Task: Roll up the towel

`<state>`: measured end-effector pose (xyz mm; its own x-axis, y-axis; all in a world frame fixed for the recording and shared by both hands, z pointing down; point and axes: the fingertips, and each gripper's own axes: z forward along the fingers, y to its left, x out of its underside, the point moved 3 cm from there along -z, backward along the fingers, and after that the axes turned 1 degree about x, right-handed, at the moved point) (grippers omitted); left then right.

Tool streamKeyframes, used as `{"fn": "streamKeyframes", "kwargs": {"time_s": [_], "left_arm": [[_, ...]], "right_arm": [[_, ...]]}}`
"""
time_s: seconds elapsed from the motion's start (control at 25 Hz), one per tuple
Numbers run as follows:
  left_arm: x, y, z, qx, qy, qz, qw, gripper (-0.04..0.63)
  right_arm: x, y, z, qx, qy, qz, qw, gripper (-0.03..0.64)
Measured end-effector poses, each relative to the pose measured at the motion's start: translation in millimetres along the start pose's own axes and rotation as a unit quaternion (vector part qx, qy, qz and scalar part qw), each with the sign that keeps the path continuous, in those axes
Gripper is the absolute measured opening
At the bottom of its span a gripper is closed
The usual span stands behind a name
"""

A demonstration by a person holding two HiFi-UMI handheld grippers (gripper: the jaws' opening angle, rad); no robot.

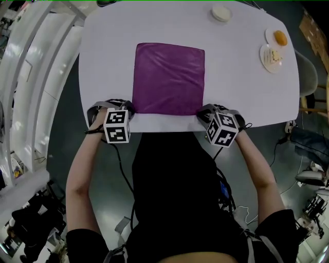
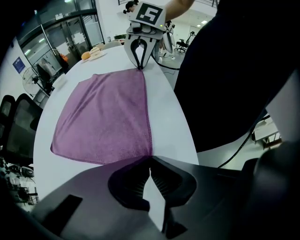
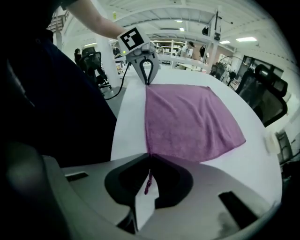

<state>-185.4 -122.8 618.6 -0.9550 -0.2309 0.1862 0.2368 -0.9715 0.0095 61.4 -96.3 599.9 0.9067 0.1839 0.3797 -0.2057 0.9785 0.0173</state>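
Note:
A purple towel (image 1: 168, 77) lies flat and square on the white table (image 1: 241, 87). My left gripper (image 1: 129, 109) stands at the towel's near left corner and my right gripper (image 1: 201, 114) at its near right corner, both pointing steeply down. In the left gripper view the jaws (image 2: 150, 164) are shut, with the towel (image 2: 108, 117) corner running into their tip. The right gripper view shows its jaws (image 3: 149, 164) shut, with a purple strip of towel (image 3: 187, 117) edge pinched between them. Each view shows the other gripper at the far corner (image 2: 139, 63) (image 3: 147, 79).
At the table's far right stand a small white dish (image 1: 221, 13), a plate with an orange thing (image 1: 280, 37) and a plate with food (image 1: 271, 56). The table's near edge runs just behind both grippers. A chair (image 1: 308, 77) stands beside the right edge.

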Motion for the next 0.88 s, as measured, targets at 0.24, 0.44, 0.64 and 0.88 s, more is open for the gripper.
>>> {"fn": "streamKeyframes", "kwargs": {"time_s": [0.24,0.44,0.64,0.88], "left_arm": [[3,3,-12,-0.005,-0.024,-0.012,0.9996,0.012],[5,8,-28,-0.005,-0.063,-0.040,0.9972,0.013],[5,31,-40,-0.023,-0.080,-0.058,0.9948,0.012],[3,60,-39,-0.044,-0.074,-0.075,0.9934,0.012]], "right_arm": [[-2,-1,-9,0.018,-0.003,0.019,1.000,0.023],[-10,-10,-26,0.040,-0.031,0.072,0.996,0.023],[-12,-31,-40,0.062,-0.056,0.126,0.989,0.023],[-5,-56,-40,0.083,-0.057,0.157,0.982,0.023]]}}
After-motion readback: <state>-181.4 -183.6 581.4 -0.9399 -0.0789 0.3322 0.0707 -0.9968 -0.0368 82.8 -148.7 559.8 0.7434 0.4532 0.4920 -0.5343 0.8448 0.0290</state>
